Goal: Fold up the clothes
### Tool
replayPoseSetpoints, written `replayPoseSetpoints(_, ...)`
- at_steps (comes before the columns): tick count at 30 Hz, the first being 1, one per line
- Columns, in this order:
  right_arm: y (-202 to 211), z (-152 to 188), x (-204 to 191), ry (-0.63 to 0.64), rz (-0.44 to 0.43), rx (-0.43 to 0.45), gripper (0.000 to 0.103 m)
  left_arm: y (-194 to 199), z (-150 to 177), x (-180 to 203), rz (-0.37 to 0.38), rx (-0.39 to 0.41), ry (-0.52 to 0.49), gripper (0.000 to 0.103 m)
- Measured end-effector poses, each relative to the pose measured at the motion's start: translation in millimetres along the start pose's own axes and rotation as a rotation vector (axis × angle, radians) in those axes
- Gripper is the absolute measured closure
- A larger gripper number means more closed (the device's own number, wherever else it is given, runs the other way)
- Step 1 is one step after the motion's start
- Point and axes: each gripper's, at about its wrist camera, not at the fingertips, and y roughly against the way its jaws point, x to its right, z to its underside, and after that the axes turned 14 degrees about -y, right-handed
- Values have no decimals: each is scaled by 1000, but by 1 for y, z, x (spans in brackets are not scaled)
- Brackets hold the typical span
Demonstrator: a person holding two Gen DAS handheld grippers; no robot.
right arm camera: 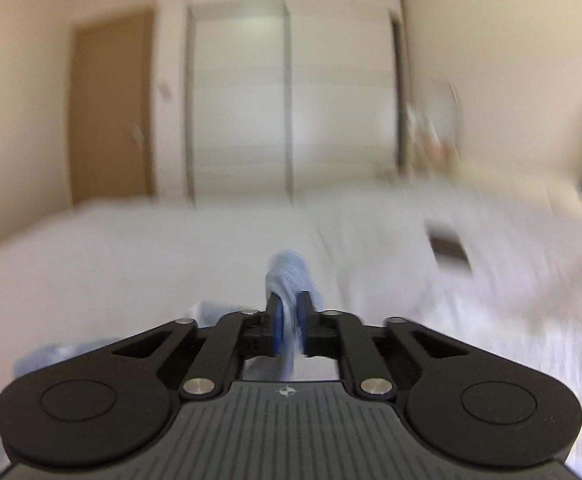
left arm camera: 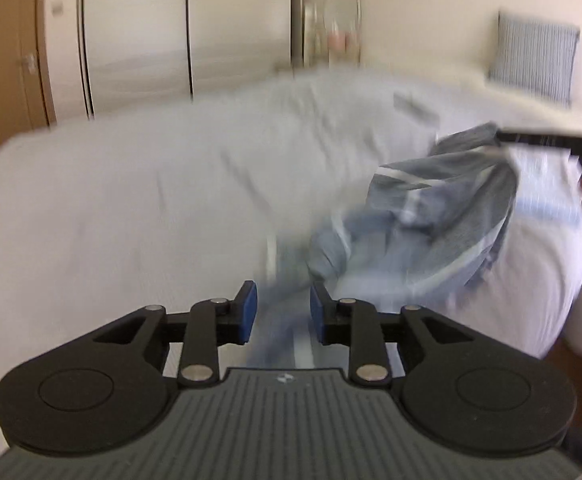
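Right tongs (right arm camera: 289, 322) pinching garment (left arm camera: 431, 216)

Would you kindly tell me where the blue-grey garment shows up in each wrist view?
Left wrist: the blue-grey garment hangs right of centre, pinched at its top by the right gripper.
Right wrist: only a bunched bit pokes up, bottom centre, between closed pads.
Shared landmark: the white wardrobe.

Both wrist cameras ride low over the bed (left arm camera: 131, 200), facing the wardrobe (right arm camera: 291, 100) they share.
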Motion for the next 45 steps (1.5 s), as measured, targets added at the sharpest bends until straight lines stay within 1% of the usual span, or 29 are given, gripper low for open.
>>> replayPoseSetpoints(2, -2, 17, 14, -21, 52, -30, 75, -10, 8, 9, 12, -21, -12, 76)
replayPoseSetpoints(4, 2, 29, 18, -30, 56, -40, 72, -16, 6, 17, 11, -13, -32, 67)
replayPoseSetpoints(6, 4, 39, 15, -40, 17, -56, 62, -21, 1, 24, -4, 4, -77, 41)
replayPoseSetpoints(7, 5, 43, 13, -42, -6, -67, 58, -24, -3, 28, -15, 9, -110, 38)
replayPoseSetpoints(8, 0, 47, 5, -20, -56, -98, 53, -28, -6, 32, -27, 14, -142, 39)
replayPoseSetpoints(9, -5, 51, -2, 1, -106, -129, 48, -35, -7, 35, -12, 0, -160, 52)
replayPoseSetpoints(10, -10, 56, -10, 27, -156, -160, 47, -46, -6, 37, 18, -26, -169, 67)
replayPoseSetpoints(11, -14, 63, -20, 80, -207, -190, 46, -52, -4, 38, 43, -41, -169, 98)
replayPoseSetpoints(13, -20, 77, -44, 207, -276, -221, 44, -55, 0, 42, 70, -44, -177, 101)
replayPoseSetpoints(15, -30, 89, -65, 332, -345, -255, 44, -43, 3, 49, 85, -22, -192, 102)
replayPoseSetpoints(16, -35, 95, -73, 383, -359, -268, 45, -37, 5, 52, 109, -11, -182, 102)
replayPoseSetpoints(17, -34, 102, -80, 417, -367, -282, 48, -28, 8, 57, 135, 0, -187, 102)
replayPoseSetpoints(19, -37, 111, -88, 453, -385, -326, 72, -12, 14, 71, 170, 12, -214, 102)
replayPoseSetpoints(20, -39, 113, -90, 460, -394, -355, 103, -5, 17, 77, 190, 16, -216, 102)
replayPoseSetpoints(25, -26, 123, -75, 494, -364, -452, 103, 20, 28, 103, 315, 15, -236, 102)
replayPoseSetpoints(28, -8, 119, -58, 456, -302, -446, 103, 30, 33, 110, 385, 10, -259, 102)
replayPoseSetpoints(30, 1, 103, -48, 395, -280, -411, 102, 35, 33, 104, 366, 20, -250, 96)
replayPoseSetpoints(31, 5, 94, -45, 358, -274, -389, 100, 37, 33, 94, 342, 34, -219, 94)
replayPoseSetpoints(32, 8, 84, -47, 323, -284, -366, 93, 39, 33, 85, 317, 48, -187, 83)
replayPoseSetpoints(33, 11, 74, -50, 289, -296, -343, 78, 41, 32, 75, 293, 62, -156, 69)
replayPoseSetpoints(34, 10, 65, -54, 268, -320, -323, 70, 42, 32, 63, 259, 80, -123, 66)
replayPoseSetpoints(35, 9, 55, -58, 249, -343, -304, 55, 40, 32, 50, 220, 88, -101, 65)
replayPoseSetpoints(36, 6, 50, -69, 250, -365, -298, 47, 35, 33, 36, 181, 90, -86, 65)
replayPoseSetpoints(38, -7, 47, -95, 264, -418, -308, 46, 26, 34, 9, 103, 94, -54, 65)
replayPoseSetpoints(40, -23, 48, -126, 286, -468, -329, 42, 10, 38, -19, 38, 88, -32, 65)
replayPoseSetpoints(41, -32, 53, -143, 311, -483, -347, 36, 1, 41, -33, 7, 85, -22, 65)
replayPoseSetpoints(42, -42, 58, -160, 336, -496, -364, 28, -7, 42, -47, -13, 79, -7, 65)
replayPoseSetpoints(43, -53, 67, -175, 361, -494, -386, 25, -14, 44, -60, -28, 74, 11, 65)
replayPoseSetpoints(45, -76, 87, -206, 420, -480, -447, 23, -28, 44, -83, -36, 58, 57, 65)
